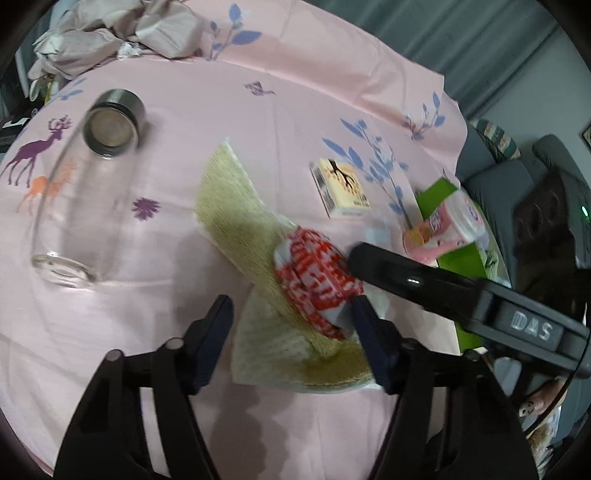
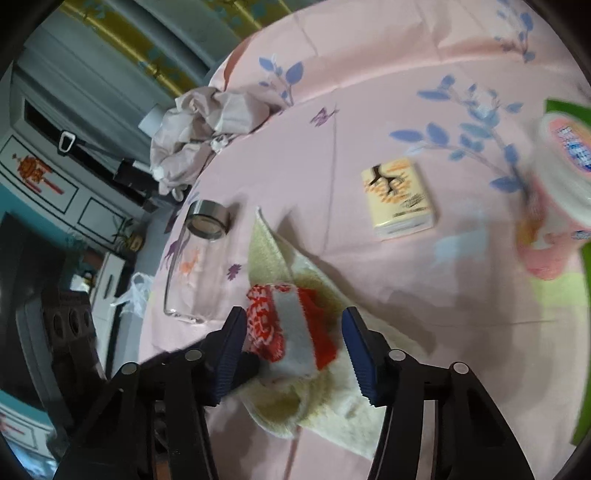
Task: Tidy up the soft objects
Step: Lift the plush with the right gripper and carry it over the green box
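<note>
You're early in the job, by my read. The red-and-white knit bundle [image 1: 317, 280] (rolled sock or sim.) sits on the beige towel [image 1: 236, 206], which lies flat but skewed on the pink tablecloth [image 1: 258, 118], with one corner lifted. Nothing looks sorted or stacked yet; the crumpled pinkish cloth [image 1: 110, 33] at the far edge is untouched.

Your left gripper [image 1: 291, 321] is spread, with the towel between its jaws; one finger is beside or just touching the bundle, and I can't tell which. Your right gripper [image 2: 293, 343] straddles the bundle with jaws apart: gap on one side, the other pad right beside the knit, but contact is unclear due to blur. So no firm pinch seen on either.

Count: 1 knit bundle, 1 towel, 1 crumpled cloth = 3 soft items. Non-soft: 1 glass bottle [image 1: 77, 206] w/ metal cap lying on its side, 1 small box [image 1: 341, 188], 1 pink tub [image 1: 450, 225], 1 green packet [image 1: 439, 192] beneath the tub.

Left to do, prob.: lift the bundle, fold the towel, and gather the cloth.
</note>
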{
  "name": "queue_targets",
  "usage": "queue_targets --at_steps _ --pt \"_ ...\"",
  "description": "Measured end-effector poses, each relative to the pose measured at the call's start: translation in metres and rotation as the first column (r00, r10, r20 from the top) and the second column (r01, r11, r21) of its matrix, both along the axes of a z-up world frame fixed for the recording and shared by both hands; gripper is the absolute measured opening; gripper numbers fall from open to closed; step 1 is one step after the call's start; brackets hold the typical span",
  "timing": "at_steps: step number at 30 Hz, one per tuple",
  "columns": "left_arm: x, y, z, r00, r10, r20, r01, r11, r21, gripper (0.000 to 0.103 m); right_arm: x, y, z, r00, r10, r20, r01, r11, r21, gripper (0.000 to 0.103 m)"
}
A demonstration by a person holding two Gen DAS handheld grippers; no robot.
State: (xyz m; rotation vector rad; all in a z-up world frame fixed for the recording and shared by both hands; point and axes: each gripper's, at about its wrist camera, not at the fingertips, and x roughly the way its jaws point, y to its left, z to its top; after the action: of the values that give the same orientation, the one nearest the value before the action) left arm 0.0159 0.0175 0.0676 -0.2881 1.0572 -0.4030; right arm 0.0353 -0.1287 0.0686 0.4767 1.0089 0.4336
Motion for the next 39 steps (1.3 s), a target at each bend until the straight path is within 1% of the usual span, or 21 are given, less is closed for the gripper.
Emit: queue_targets --at_steps 1,2,3,4,5,7,10,13,15,18,20,23,28,32,33,34,35,37,39 --pt "0.001 -0.002 -0.002 1.0 -0.007 -0.004 0.007 1.0 -0.008 0.055 0.004 0.003 -0.006 1.0 0.006 -0.024 -0.006 1.0 0.004 0.049" --pt "0.001 -0.004 -0.003 1.0 -0.011 -0.007 0.011 1.0 -0.015 0.047 0.007 0.005 -0.01 0.999 0.011 -0.038 -0.011 1.0 0.001 0.045" --pt "0.001 -0.005 -0.004 1.0 -0.019 -0.009 0.019 1.0 -0.024 0.041 0.009 0.007 -0.013 0.999 0.015 -0.048 -0.015 1.0 -0.004 0.045" --pt "0.001 -0.007 -0.004 0.999 -0.034 -0.009 0.034 0.999 -0.04 0.029 0.009 0.008 -0.017 0.998 0.018 -0.058 -0.018 1.0 0.001 0.045" --pt "0.001 -0.008 -0.004 0.998 -0.058 -0.008 0.057 0.995 -0.076 0.019 0.01 0.008 -0.02 0.997 0.022 -0.074 -0.02 0.999 0.029 0.044" --pt "-0.002 -0.01 0.0 0.998 -0.065 0.017 0.066 0.994 -0.081 0.019 0.008 0.007 -0.02 0.997 0.017 -0.077 -0.014 0.999 0.036 0.042" --pt "-0.006 -0.013 0.009 0.996 -0.071 0.051 0.076 0.991 -0.106 0.018 0.0 0.006 -0.009 0.999 0.003 -0.034 -0.002 1.0 0.006 0.04" --pt "-0.014 -0.018 0.027 0.99 -0.085 0.116 0.099 0.988 -0.119 0.018 -0.011 0.002 0.01 1.0 -0.011 0.03 0.011 1.0 -0.014 0.04" --pt "-0.021 -0.023 0.041 0.981 -0.094 0.169 0.116 0.985 -0.128 0.018 -0.019 -0.003 0.026 0.997 -0.023 0.079 0.024 1.0 -0.018 0.04" --pt "-0.03 -0.037 0.063 0.963 -0.12 0.241 0.153 0.981 -0.122 0.018 -0.035 -0.015 0.051 0.986 -0.051 0.16 0.055 0.998 -0.021 0.04" --pt "-0.035 -0.047 0.075 0.95 -0.143 0.277 0.18 0.977 -0.113 0.018 -0.046 -0.025 0.066 0.975 -0.079 0.208 0.087 0.996 -0.028 0.04" --pt "-0.04 -0.069 0.088 0.93 -0.18 0.321 0.219 0.972 -0.088 0.018 -0.057 -0.039 0.08 0.96 -0.122 0.253 0.136 0.99 -0.036 0.04" --pt "-0.038 -0.107 0.1 0.906 -0.245 0.344 0.29 0.953 -0.087 0.018 -0.071 -0.079 0.091 0.93 -0.225 0.292 0.237 0.972 -0.006 0.04" --pt "-0.034 -0.144 0.103 0.882 -0.312 0.354 0.361 0.929 -0.081 0.018 -0.081 -0.115 0.093 0.903 -0.308 0.299 0.313 0.949 0.031 0.04" --pt "-0.033 -0.15 0.103 0.876 -0.324 0.358 0.374 0.924 -0.078 0.018 -0.084 -0.124 0.093 0.894 -0.333 0.3 0.336 0.941 0.041 0.04" --pt "-0.03 -0.161 0.103 0.864 -0.348 0.365 0.397 0.915 -0.069 0.018 -0.085 -0.132 0.092 0.884 -0.358 0.299 0.358 0.932 0.059 0.04" --pt "-0.028 -0.169 0.103 0.858 -0.364 0.362 0.412 0.909 -0.063 0.018 -0.087 -0.14 0.09 0.874 -0.385 0.295 0.38 0.922 0.078 0.04" --pt "-0.023 -0.188 0.101 0.85 -0.4 0.344 0.446 0.893 -0.064 0.018 -0.088 -0.155 0.086 0.855 -0.433 0.285 0.427 0.9 0.085 0.04" --pt "-0.021 -0.204 0.101 0.836 -0.426 0.346 0.472 0.88 -0.056 0.018 -0.092 -0.172 0.083 0.83 -0.483 0.278 0.474 0.874 0.104 0.04"
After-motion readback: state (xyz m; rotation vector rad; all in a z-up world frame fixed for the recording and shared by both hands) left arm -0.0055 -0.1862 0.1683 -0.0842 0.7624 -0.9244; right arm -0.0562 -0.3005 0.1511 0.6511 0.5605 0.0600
